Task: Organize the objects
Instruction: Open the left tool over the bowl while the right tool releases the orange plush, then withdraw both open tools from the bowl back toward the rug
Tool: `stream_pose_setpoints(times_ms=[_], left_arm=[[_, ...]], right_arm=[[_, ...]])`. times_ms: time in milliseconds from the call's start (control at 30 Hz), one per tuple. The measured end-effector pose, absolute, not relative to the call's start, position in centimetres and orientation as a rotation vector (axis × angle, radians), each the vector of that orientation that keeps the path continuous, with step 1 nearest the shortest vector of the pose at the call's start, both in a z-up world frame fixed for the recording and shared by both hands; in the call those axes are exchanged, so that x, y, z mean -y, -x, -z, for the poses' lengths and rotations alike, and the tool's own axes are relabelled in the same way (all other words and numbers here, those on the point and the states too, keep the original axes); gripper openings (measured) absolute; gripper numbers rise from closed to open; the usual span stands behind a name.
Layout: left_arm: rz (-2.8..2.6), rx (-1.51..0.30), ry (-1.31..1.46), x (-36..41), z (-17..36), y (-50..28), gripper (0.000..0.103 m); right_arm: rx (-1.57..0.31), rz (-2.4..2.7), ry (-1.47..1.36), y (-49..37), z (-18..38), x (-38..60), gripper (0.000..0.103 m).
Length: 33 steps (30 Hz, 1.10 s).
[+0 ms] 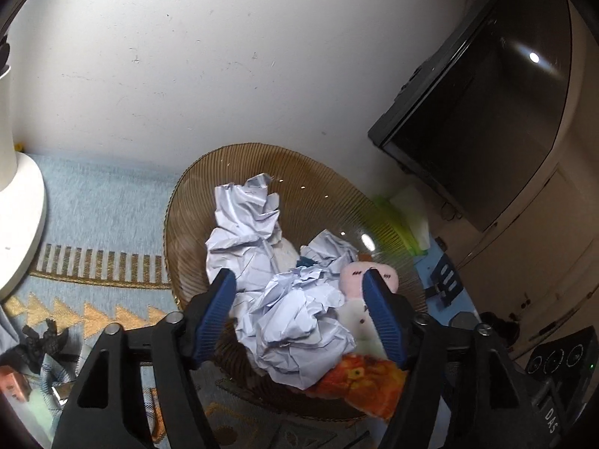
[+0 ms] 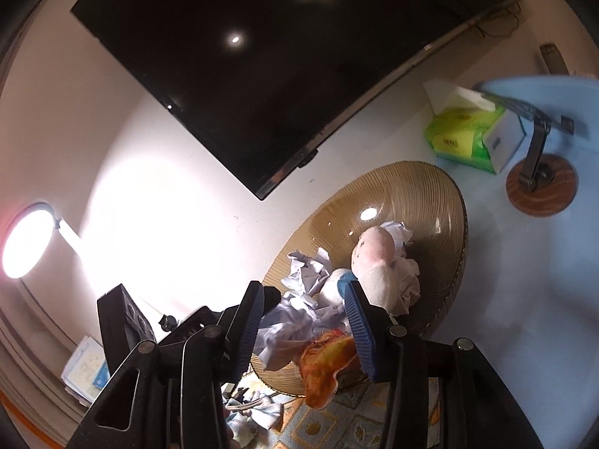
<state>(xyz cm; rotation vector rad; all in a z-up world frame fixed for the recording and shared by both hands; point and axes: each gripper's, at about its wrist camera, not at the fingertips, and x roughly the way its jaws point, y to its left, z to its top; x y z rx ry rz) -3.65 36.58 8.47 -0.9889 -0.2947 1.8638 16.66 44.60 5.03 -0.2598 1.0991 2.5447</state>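
Observation:
A ribbed amber glass bowl [image 1: 187, 202] [image 2: 430, 194] holds crumpled white paper [image 1: 295, 321] [image 2: 299, 273], a pink and white plush toy [image 1: 352, 277] [image 2: 374, 254] and an orange cloth toy [image 1: 359, 378] [image 2: 325, 359] that hangs over the rim. My left gripper [image 1: 299, 280] stands open above the bowl, its blue pads on either side of the paper and touching nothing. My right gripper [image 2: 303, 292] is also open over the bowl's near side, with paper and plush between and behind its jaws but nothing gripped.
A patterned blue cloth [image 1: 105, 202] covers the table. A black monitor [image 1: 479, 112] [image 2: 262, 56] hangs on the wall. A green tissue pack [image 2: 464, 134], a wooden-based stand [image 2: 539, 183], a lit lamp [image 2: 26, 239], a white lamp base [image 1: 18, 217] and a small black figure [image 1: 41, 340] stand around.

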Motion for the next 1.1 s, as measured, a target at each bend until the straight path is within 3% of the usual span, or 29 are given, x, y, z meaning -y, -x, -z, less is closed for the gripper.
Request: stream_pose_setpoints(times_ms=[67, 300, 333, 367, 400, 500, 533, 600, 700, 833, 933, 1000, 1100], left_arm=[[-1.890, 0.374, 0.957, -35.7, -9.1, 3.7, 0.102], [-1.943, 0.646, 0.804, -26.5, -17.4, 4.5, 0.103], [-2.005, 0.662, 0.756, -24.1, -19.1, 4.2, 0.103], [-2.092, 0.651, 0.694, -21.7, -20.7, 3.7, 0.103], [-2.196, 0.614, 0.622, -19.6, -22.1, 3.2, 0.103], [-2.533, 0.307, 0.352, -15.3, -24.3, 1.5, 0.103], [-2.627, 0.137, 0.306, -14.8, -24.1, 1.5, 0.103], [-2.781, -0.196, 0.353, -14.2, -22.4, 3.1, 0.103], [-2.849, -0.371, 0.544, -12.0, -17.9, 6.6, 0.103], [-2.816, -0.306, 0.856, -7.8, -10.8, 11.7, 0.103], [-2.791, -0.223, 1.076, -5.2, -6.6, 14.7, 0.103], [-2.726, -0.049, 1.132, -3.4, -5.4, 15.7, 0.103], [-2.646, 0.169, 1.166, -2.7, -4.4, 16.6, 0.103]], right_arm=[[-1.058, -2.566, 0.256, -16.6, -5.5, -44.1, 0.044], [-1.033, -2.677, 0.236, -16.8, -6.9, -43.0, 0.046], [-1.047, -2.710, 0.251, -16.6, -7.0, -42.7, 0.054], [-1.071, -2.731, 0.267, -16.4, -7.0, -42.4, 0.068], [-1.107, -2.740, 0.279, -16.1, -6.9, -42.0, 0.073], [-1.296, -2.743, 0.319, -15.1, -6.0, -40.7, 0.092], [-1.363, -2.766, 0.342, -14.6, -5.7, -40.1, 0.100], [-1.431, -2.829, 0.420, -13.6, -5.5, -38.4, 0.103], [-1.344, -2.936, 0.561, -12.2, -5.8, -34.9, 0.103], [-0.979, -3.010, 0.724, -10.6, -5.3, -30.4, 0.103], [-0.724, -2.999, 0.647, -10.4, -4.0, -28.3, 0.103], [-0.666, -3.029, 0.692, -9.6, -3.2, -27.5, 0.103], [-0.747, -3.161, 0.956, -8.1, -2.2, -25.9, 0.103]])
